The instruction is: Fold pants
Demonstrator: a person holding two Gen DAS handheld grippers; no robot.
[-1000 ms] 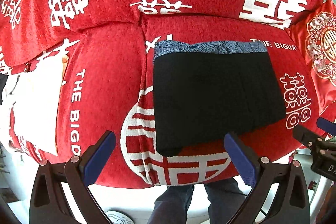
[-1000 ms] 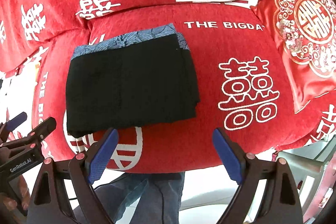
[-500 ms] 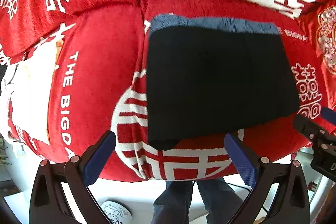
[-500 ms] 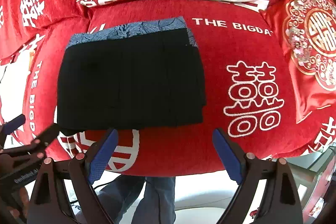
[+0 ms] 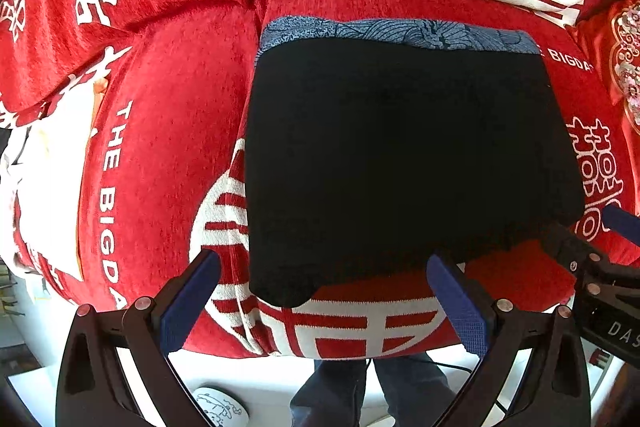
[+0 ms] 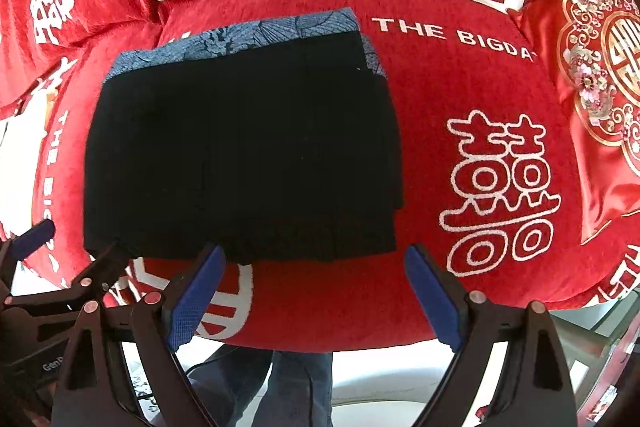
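The black pants (image 5: 404, 163) lie folded into a flat rectangle on the red sofa seat, with a blue patterned band (image 5: 392, 33) showing along the far edge. They also show in the right wrist view (image 6: 240, 155). My left gripper (image 5: 320, 291) is open and empty, its blue pads just short of the near left corner of the pants. My right gripper (image 6: 316, 287) is open and empty, just short of the near right edge of the pants. Each gripper shows at the edge of the other's view.
The sofa is covered in a red cloth with white characters (image 6: 500, 187). An embroidered red cushion (image 6: 604, 67) stands at the right. A white patch (image 5: 52, 163) lies at the left. The seat's front edge (image 5: 320, 351) drops to a pale floor.
Both grippers have moved closer to the folded pants, which now fill more of each view. The pants have not moved, and both grippers stay open.
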